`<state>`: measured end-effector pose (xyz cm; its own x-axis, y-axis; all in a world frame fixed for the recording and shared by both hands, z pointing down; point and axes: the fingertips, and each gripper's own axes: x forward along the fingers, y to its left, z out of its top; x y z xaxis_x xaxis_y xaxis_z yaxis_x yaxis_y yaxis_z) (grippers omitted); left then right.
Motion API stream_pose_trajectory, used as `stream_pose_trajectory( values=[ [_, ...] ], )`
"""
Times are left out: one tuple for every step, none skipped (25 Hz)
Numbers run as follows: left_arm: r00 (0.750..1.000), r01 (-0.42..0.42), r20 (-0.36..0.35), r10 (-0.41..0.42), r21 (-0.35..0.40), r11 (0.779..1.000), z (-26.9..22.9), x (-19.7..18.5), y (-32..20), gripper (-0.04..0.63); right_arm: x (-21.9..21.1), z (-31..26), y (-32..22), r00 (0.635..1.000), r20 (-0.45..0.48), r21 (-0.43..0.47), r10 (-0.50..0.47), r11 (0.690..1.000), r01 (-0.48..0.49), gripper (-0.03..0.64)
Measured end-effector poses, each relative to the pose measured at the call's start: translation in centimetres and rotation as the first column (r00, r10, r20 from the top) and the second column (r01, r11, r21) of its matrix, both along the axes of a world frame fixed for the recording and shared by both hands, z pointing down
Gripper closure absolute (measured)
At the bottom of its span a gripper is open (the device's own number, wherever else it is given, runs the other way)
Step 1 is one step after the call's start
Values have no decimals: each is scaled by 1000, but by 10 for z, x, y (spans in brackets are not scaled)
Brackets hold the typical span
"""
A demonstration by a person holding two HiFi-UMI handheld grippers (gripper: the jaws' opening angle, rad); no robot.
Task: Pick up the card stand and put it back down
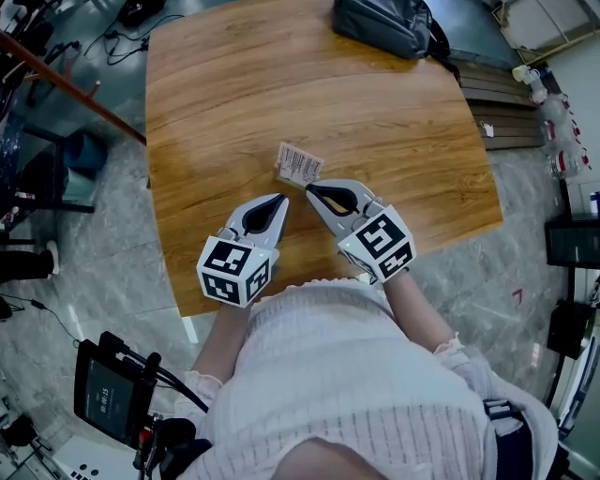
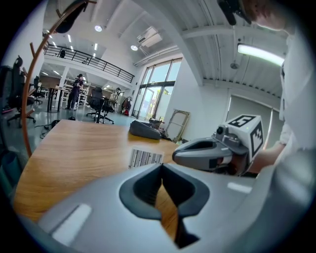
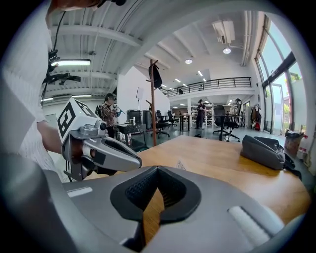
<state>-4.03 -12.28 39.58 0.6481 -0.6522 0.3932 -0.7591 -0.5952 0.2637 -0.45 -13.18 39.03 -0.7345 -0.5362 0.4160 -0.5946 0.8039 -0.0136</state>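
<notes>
The card stand [image 1: 299, 163], a small clear holder with a barcoded white card, stands on the wooden table [image 1: 234, 84] just beyond both grippers. My left gripper [image 1: 281, 199] is shut and empty, its tips short of the stand's near left side. My right gripper [image 1: 308, 190] is also shut and empty, its tips just below the stand's near edge. In the left gripper view the card stand [image 2: 144, 158] shows over my closed jaws, with the right gripper [image 2: 207, 153] beside it. The right gripper view shows only a sliver of the card stand [image 3: 180, 165] and the left gripper [image 3: 101, 150].
A dark grey bag [image 1: 384, 25] lies at the table's far edge, also visible as the bag [image 2: 144, 129] and the bag [image 3: 264, 150]. A coat rack [image 3: 152, 99] stands beyond the table. The table's near edge [image 1: 309, 281] is close to the person's body.
</notes>
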Motion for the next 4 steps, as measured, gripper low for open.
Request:
stream_pose_trajectory(
  values=[
    [1000, -2, -4, 2, -2, 1000, 0, 0, 0, 588, 0, 2, 1, 1000, 3, -9, -1, 1000, 1, 617],
    [1000, -4, -7, 4, -5, 1000, 0, 1, 0, 589, 0, 3, 1, 1000, 4, -15, -2, 1000, 2, 617],
    [1000, -5, -9, 5, -7, 1000, 0, 1, 0, 588, 0, 4, 2, 1000, 4, -20, -3, 1000, 3, 617],
    [1000, -7, -10, 6, -10, 1000, 0, 1, -1, 588, 0, 5, 2, 1000, 5, -24, -4, 1000, 4, 617]
  ],
)
